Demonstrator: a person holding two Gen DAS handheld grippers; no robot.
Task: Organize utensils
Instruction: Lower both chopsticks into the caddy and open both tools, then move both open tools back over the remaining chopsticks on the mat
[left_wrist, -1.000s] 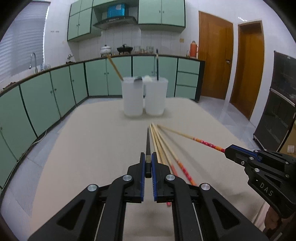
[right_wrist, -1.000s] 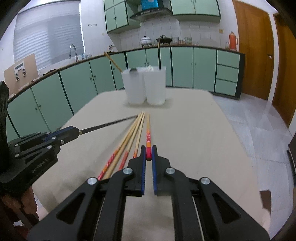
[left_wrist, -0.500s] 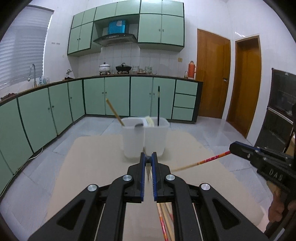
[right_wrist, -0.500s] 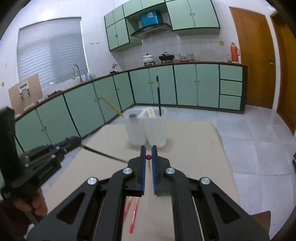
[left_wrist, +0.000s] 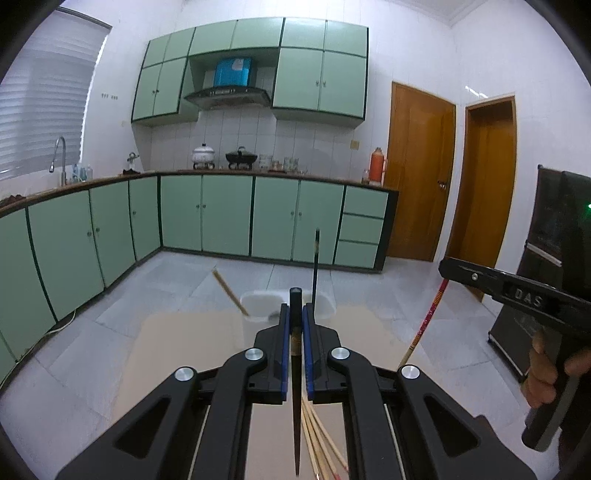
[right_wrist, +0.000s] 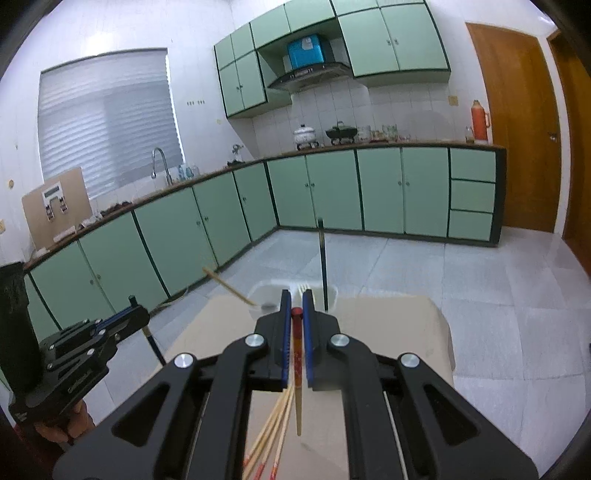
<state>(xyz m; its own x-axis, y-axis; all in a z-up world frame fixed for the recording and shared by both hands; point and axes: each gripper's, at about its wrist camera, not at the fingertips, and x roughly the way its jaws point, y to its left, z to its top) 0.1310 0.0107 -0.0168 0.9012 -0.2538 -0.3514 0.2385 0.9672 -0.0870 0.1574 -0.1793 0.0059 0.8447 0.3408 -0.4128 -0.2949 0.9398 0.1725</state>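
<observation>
Item: I hold the left gripper (left_wrist: 294, 317) clamped on a black chopstick (left_wrist: 295, 406) and the right gripper (right_wrist: 296, 314) clamped on a red chopstick (right_wrist: 297, 369), both hanging tip-down, cups (left_wrist: 258, 314) straight ahead, right cup nearer my right gripper.

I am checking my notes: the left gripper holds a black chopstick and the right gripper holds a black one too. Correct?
Not quite. The right gripper holds a red-topped wooden chopstick, as the right wrist view shows. The left gripper does hold a black chopstick.
</observation>
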